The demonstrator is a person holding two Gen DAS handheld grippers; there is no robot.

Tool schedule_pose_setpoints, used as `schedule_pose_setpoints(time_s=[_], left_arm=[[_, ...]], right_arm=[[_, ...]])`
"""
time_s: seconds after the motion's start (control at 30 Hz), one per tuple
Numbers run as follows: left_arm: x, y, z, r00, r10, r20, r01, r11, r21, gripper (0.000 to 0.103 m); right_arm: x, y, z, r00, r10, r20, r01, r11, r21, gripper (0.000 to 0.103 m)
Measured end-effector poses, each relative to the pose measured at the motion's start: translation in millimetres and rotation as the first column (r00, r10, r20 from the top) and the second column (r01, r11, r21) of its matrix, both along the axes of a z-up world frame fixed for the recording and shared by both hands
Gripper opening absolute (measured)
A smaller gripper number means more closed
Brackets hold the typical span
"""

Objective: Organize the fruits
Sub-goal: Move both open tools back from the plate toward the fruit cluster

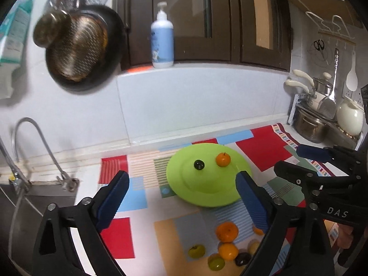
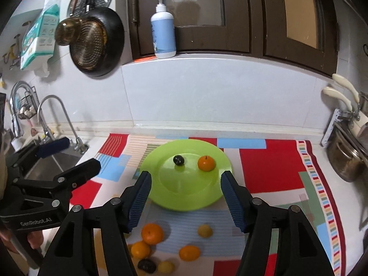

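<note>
Both the left gripper (image 1: 181, 197) and right gripper (image 2: 185, 199) have jaws open and empty above the green plate (image 2: 184, 197), which carries an orange (image 2: 206, 163) and perhaps a dark plum (image 2: 178, 160).

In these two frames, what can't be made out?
- Fruit count: left wrist view, the left tongs' finger covers an orange and a yellow fruit.
- Dark fruit: right wrist view, too small and soft to name.
- Pan: left wrist view, blurred.
- Pots: right wrist view, cut off at the edge.

Left view: hanging pan (image 1: 82, 48) blurred; finger hides one orange (image 1: 258, 230)
</note>
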State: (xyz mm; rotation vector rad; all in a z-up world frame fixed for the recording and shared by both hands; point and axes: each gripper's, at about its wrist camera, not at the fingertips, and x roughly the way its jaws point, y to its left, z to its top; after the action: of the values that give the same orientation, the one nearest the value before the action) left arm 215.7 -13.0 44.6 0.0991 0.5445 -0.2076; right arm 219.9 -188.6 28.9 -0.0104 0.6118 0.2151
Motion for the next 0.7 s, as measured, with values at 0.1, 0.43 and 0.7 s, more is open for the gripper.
schedule_pose_setpoints(time_s=[0.1, 0.43, 0.7], left_arm=[[-14.3, 5.2, 1.9, 1.0, 0.0, 0.006, 0.0, 1.0, -0.013, 0.099], [-47.1, 18.4, -6.0, 1.0, -0.028, -0.004, 0.028, 1.0, -0.009, 0.099], [-64.7, 29.5, -12.2, 0.996, -0.087, 0.006, 0.087, 0.996, 0.021, 0.099]], right_arm=[[-16.2, 1.2, 1.2, 1.0, -0.004, 0.008, 0.004, 1.0, 0.001, 0.063], [-63.9, 9.5, -1.9, 0.997, -0.059, 0.047, 0.06, 0.998, -0.01, 0.063], [-91.0, 18.8, -9.3, 0.99, -0.128, 0.05, 0.129, 0.992, -0.005, 0.063]])
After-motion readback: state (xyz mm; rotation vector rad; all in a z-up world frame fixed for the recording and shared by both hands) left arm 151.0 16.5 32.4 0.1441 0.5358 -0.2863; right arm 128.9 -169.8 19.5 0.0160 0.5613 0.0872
